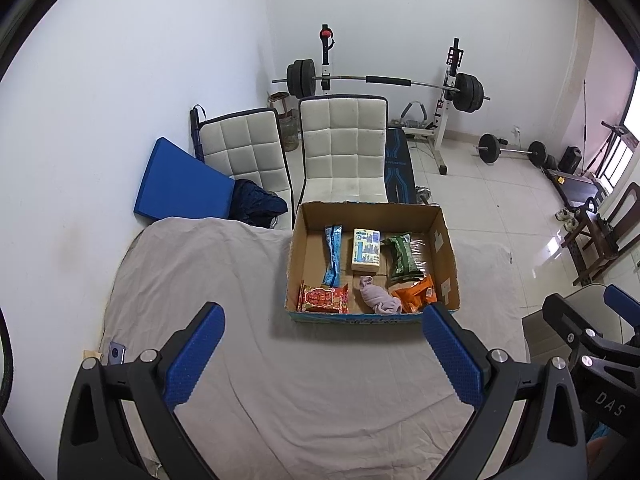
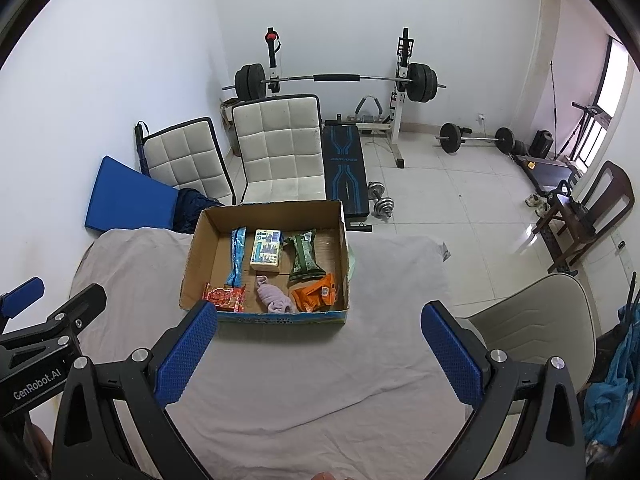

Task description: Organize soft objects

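Note:
An open cardboard box stands on the grey cloth-covered table. Inside lie a blue packet, a cream tissue pack, a green packet, a red packet, a lilac cloth and an orange packet. My left gripper is open and empty, held above the table in front of the box. My right gripper is open and empty, also in front of the box.
The grey cloth covers the table. Two white chairs stand behind the box, with a blue mat at left. A beige chair sits at the table's right. A phone lies at the left edge.

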A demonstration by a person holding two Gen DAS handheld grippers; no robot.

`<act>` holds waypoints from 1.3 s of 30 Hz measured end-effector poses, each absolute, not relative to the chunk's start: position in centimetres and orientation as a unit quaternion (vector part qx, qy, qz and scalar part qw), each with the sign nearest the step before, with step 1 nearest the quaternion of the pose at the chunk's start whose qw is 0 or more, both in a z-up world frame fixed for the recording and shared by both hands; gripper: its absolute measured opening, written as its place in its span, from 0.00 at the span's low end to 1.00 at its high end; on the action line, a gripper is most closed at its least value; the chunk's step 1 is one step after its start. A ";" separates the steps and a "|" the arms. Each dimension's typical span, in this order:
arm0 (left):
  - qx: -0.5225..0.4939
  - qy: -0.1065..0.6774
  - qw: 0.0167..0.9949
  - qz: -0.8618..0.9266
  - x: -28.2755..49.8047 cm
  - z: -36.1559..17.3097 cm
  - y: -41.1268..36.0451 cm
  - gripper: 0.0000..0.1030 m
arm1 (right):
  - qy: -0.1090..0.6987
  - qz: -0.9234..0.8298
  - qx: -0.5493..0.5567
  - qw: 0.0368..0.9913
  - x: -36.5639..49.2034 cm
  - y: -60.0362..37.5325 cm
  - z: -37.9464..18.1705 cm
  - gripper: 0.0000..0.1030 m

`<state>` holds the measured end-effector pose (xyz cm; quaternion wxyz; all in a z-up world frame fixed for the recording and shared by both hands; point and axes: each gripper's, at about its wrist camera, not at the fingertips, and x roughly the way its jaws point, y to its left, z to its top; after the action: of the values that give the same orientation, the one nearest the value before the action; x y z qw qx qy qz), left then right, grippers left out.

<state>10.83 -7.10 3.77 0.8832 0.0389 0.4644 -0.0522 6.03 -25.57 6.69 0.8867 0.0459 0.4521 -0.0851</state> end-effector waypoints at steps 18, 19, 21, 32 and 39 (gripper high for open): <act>0.040 0.466 0.882 -0.055 10.8 3.8 -6.8 0.99 | 0.449 -0.093 0.047 0.887 6.0 -25.2 7.9 1.00; 0.041 0.466 0.882 -0.054 10.8 3.8 -6.8 0.99 | 0.450 -0.094 0.047 0.887 6.0 -25.2 7.9 1.00; 0.041 0.467 0.882 -0.053 10.8 3.8 -6.7 0.99 | 0.450 -0.094 0.048 0.887 5.9 -25.1 8.0 1.00; 0.040 0.467 0.882 -0.052 10.9 3.4 -6.7 0.99 | 0.445 -0.095 0.048 0.889 5.6 -25.2 8.2 1.00; 0.039 0.467 0.882 -0.051 10.9 3.2 -6.7 0.99 | 0.446 -0.094 0.052 0.888 5.2 -25.4 8.7 1.00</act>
<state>10.87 -6.69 3.23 0.8818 0.0391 0.4673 -0.0505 5.22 -25.36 8.68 0.8883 0.0521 0.4464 -0.0944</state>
